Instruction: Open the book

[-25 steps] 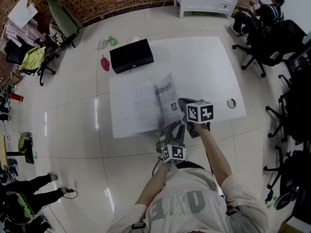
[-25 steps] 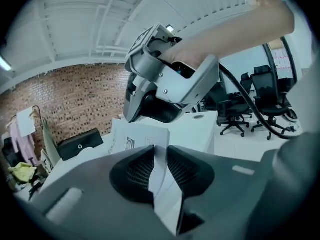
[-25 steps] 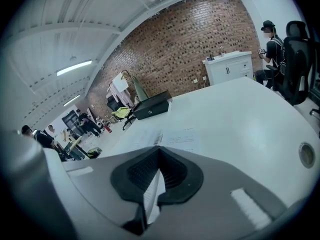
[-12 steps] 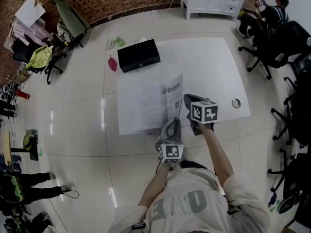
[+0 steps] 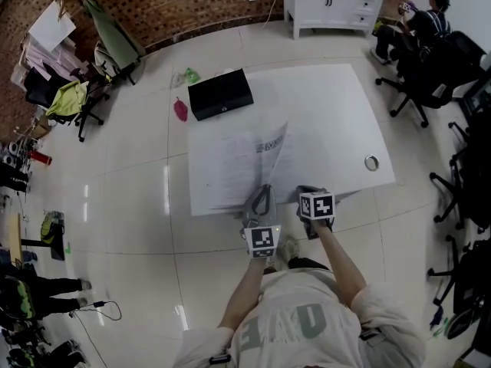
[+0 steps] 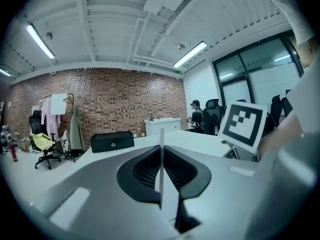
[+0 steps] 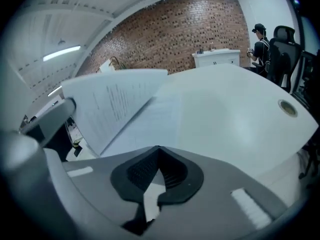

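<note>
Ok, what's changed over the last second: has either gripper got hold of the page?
The left gripper has just been closing its jaws and now pinches the lifted page by its edge. The right gripper, shut and empty, has drawn back toward the person. The book lying flat, the black box and the ring stayed put.

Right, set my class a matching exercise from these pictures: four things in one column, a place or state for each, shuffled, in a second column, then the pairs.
Things
1. black box
2. small ring
3. raised page
4. right gripper
Places or states
A. shut, nothing between its jaws
B. near the table's right edge
C. pinched in the left gripper
D. on the table's far left corner
Pairs: 1-D, 2-B, 3-C, 4-A.
The left gripper's jaws have just been closing, with the page between them.
</note>
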A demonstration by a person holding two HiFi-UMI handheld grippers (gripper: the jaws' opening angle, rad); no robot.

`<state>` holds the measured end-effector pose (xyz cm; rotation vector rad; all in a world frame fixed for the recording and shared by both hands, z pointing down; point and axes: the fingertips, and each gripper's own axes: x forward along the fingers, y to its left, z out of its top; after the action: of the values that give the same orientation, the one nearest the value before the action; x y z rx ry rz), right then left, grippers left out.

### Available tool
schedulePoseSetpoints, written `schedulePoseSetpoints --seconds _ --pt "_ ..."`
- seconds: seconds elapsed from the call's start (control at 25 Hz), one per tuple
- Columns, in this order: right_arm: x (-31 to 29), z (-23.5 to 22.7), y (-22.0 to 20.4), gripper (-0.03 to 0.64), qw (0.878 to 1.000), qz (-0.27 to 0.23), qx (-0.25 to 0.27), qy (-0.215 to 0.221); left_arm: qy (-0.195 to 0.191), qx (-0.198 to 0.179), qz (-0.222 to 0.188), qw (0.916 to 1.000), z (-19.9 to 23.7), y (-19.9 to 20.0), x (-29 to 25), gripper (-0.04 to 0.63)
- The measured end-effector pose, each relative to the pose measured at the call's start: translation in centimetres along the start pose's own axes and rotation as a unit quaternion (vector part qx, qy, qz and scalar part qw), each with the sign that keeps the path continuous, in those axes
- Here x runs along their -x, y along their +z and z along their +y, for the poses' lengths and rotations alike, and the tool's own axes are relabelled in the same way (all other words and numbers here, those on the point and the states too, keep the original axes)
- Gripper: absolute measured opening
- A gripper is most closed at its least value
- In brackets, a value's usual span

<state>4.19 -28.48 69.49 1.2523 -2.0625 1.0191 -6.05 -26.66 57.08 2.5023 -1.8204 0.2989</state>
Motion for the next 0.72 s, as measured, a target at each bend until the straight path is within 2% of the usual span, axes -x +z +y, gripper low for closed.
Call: schedulePoseSetpoints --seconds 0.08,0.32,0.56,0.72 --pt "-0.3 0.1 -1.1 0.005 1.0 0.006 0.007 -0.007 0.005 0.002 -0.001 1.0 0.3 0.1 0.3 0.032" --pt "-0.3 0.1 -0.8 0.005 0.999 0.014 0.033 -0.022 0.036 0.007 -0.008 0.9993 2.2 0.8 1.0 0.032" --pt "-0.3 -0.1 -1.0 0.003 0.999 0.009 0.022 -0.025 0.125 0.042 0.0 0.9912 8.6 -0.3 4.4 0.035" --pt "-0.2 0.2 -0.8 0.003 0.999 0.007 0.035 -0.031 0.185 0.076 0.046 0.9788 12.6 -3.9 7.3 0.037"
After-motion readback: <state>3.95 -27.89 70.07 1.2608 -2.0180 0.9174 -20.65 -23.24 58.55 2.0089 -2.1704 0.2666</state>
